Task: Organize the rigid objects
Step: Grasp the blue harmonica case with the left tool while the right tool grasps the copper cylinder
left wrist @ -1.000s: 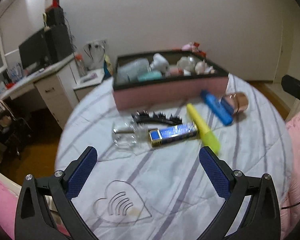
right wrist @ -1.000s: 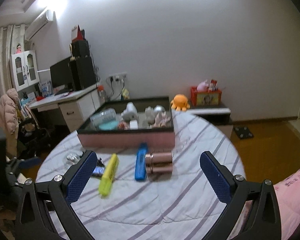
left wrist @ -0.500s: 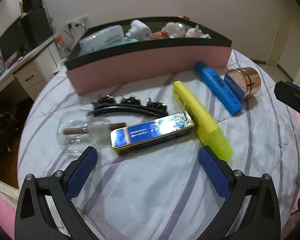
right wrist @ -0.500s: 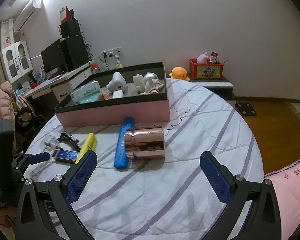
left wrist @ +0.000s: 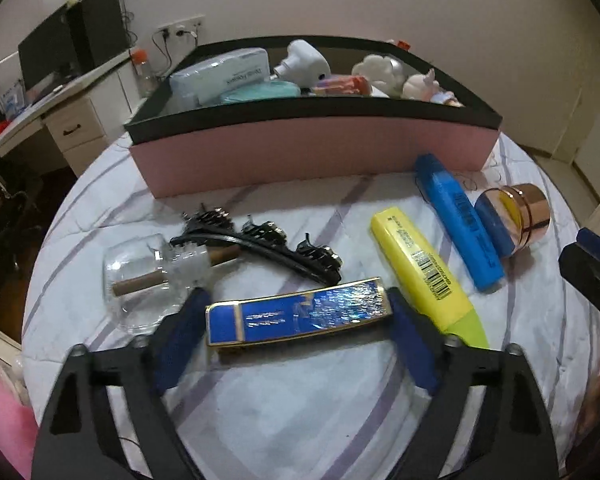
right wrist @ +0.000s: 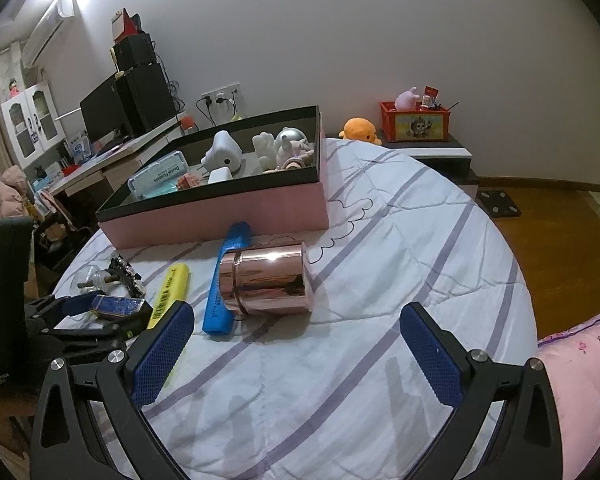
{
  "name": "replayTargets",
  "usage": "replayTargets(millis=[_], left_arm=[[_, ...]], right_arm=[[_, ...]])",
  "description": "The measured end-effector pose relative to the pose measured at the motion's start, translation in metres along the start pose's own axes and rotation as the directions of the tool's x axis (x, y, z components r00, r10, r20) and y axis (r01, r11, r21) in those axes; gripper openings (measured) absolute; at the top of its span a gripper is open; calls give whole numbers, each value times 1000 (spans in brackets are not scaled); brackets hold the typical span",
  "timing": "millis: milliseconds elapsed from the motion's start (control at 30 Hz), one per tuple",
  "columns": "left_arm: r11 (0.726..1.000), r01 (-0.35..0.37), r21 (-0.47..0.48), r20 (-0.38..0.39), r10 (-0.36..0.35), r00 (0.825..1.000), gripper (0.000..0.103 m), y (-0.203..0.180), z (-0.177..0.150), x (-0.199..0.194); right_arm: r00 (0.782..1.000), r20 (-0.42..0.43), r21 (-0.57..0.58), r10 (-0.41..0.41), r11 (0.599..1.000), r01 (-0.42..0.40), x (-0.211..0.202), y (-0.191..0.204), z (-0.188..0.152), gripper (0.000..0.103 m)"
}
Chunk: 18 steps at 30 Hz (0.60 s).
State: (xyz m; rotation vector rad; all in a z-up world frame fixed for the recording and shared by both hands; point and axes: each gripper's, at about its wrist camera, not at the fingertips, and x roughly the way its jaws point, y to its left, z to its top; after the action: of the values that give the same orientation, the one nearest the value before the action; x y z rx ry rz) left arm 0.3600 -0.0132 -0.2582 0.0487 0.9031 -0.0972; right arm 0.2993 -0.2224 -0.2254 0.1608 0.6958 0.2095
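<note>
A shiny blue and gold case [left wrist: 298,311] lies on the round table's striped cloth [left wrist: 284,400]. My left gripper [left wrist: 296,332] is open, with one pad at each end of the case; whether the pads touch it is unclear. It also shows in the right wrist view [right wrist: 118,305]. A yellow highlighter [left wrist: 422,272], a blue highlighter [left wrist: 458,220] and a rose-gold cylinder [right wrist: 266,279] lie beside it. My right gripper [right wrist: 296,344] is open and empty, just short of the cylinder. The pink box [left wrist: 312,152] with a black rim stands behind.
A black hair clip [left wrist: 268,246] and a clear glass piece [left wrist: 148,276] lie left of the case. The box holds a white case, figurines and other small items. A desk [right wrist: 100,160] with a monitor stands left, and a low shelf with toys at the back right.
My left gripper has moved down and forward until its pads flank the blue and gold case. My right gripper has come closer to the rose-gold cylinder.
</note>
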Motion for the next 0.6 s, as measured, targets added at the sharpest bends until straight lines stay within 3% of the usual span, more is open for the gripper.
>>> replayTargets(millis=[433, 467, 533, 600], left_arm=[[1000, 15, 28, 28, -15, 999, 86, 5, -12, -18], [999, 14, 34, 27, -15, 1000, 86, 5, -14, -19], [999, 14, 38, 28, -15, 999, 86, 9, -17, -22], [999, 16, 41, 30, -18, 999, 86, 11, -19, -23]], right_arm=[[994, -53, -87, -101, 992, 96, 30, 20, 20, 102], [992, -60, -93, -112, 990, 106, 34, 21, 21, 99], [990, -108, -75, -91, 994, 83, 46, 19, 21, 73], [990, -134, -54, -38, 998, 31, 53, 16, 21, 60]])
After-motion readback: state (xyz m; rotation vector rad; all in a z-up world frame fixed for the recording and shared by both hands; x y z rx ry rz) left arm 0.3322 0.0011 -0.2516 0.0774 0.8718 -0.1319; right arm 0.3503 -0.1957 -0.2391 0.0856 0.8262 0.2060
